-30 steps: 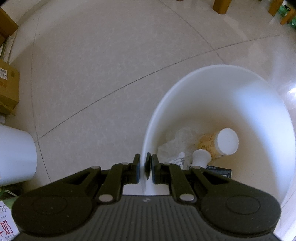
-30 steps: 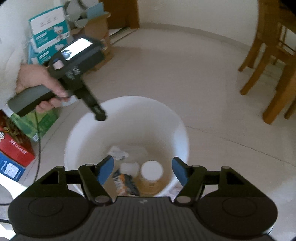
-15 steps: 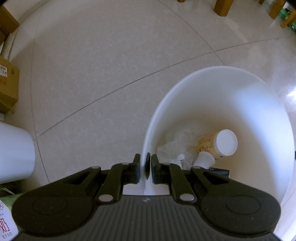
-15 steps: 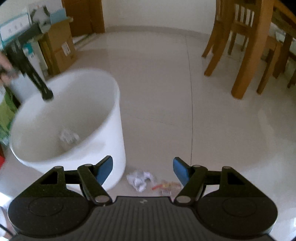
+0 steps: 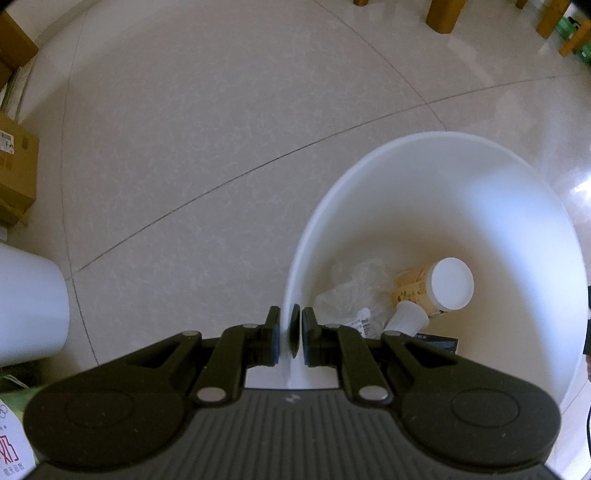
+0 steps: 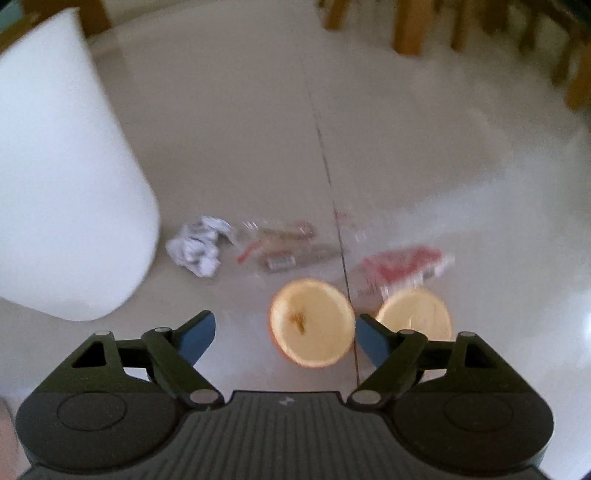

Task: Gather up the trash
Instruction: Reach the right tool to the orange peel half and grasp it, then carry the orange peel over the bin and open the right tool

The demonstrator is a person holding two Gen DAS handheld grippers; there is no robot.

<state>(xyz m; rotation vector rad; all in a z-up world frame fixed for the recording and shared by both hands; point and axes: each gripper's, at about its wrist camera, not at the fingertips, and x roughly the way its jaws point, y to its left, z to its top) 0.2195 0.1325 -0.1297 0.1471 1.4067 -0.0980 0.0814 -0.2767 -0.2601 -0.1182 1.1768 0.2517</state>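
Observation:
My left gripper (image 5: 287, 336) is shut on the rim of the white bin (image 5: 480, 206). Inside the bin lie a lidded paper cup (image 5: 436, 288), a small white cup (image 5: 406, 319), crumpled clear plastic (image 5: 354, 291) and a dark wrapper (image 5: 437, 341). My right gripper (image 6: 284, 338) hangs low over the floor, its jaws opening, with nothing pressed between them. An orange peel half (image 6: 312, 323) lies between its fingertips, nearer the right one. A second peel half (image 6: 415, 314) lies beyond the right finger. Farther off lie a crumpled paper ball (image 6: 197, 250), a clear wrapper (image 6: 288, 247) and a red and white wrapper (image 6: 399, 271).
The bin's outer wall (image 6: 62, 177) stands at the left of the right wrist view. Wooden chair legs (image 6: 406, 26) line the far side of the tiled floor. Cardboard boxes (image 5: 14, 166) and another white container (image 5: 29, 306) sit at the left of the left wrist view.
My right gripper has swung away from over the bin and dropped close to the floor litter, its jaws spreading wider. The left gripper has kept its hold on the bin rim.

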